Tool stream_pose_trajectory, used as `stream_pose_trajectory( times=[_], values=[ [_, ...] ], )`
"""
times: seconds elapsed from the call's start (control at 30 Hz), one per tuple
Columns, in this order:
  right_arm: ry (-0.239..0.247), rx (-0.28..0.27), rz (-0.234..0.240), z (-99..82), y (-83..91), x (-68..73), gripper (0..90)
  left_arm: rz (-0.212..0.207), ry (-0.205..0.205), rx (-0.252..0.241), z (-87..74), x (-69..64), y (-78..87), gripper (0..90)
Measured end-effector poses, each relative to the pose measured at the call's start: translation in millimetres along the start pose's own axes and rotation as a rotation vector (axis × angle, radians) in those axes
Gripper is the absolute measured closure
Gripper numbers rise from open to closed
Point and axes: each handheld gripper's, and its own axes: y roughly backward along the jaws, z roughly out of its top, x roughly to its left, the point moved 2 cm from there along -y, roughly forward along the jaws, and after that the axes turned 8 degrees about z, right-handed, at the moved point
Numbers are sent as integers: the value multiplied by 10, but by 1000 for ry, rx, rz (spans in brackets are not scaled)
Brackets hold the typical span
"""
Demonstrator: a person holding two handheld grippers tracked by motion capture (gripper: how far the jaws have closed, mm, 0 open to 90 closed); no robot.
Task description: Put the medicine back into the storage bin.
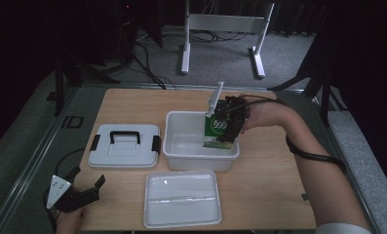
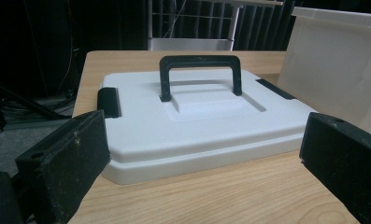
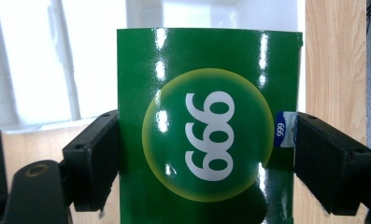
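Over the right end of the white bin, the right gripper holds a green box marked "999", its two black jaws pressed against the box's opposite sides. In the high view the box stands roughly upright, its lower part inside the bin near the right wall; whether it rests on the floor of the bin cannot be told. The right gripper view shows the green box from close up, with its white "999" in a yellow-edged circle, a small blue and white label at its right edge beside one jaw, and the pale inside of the bin behind it. At the lower left corner of the wooden table the left gripper sits low with its jaws spread wide and nothing between them. Its own view looks across the table at a white lid with a black handle and black side clips, lying flat just left of the bin. A shallow clear tray lies at the front edge of the table, near the bin.
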Motion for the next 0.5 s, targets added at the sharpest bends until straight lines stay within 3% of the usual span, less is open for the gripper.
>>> stream_pose_trajectory(
  times=[0.5],
  values=[
    [-27,27,23,239,-542,-284,156,0,-13,0,-1,-10,1,14]
  ],
)
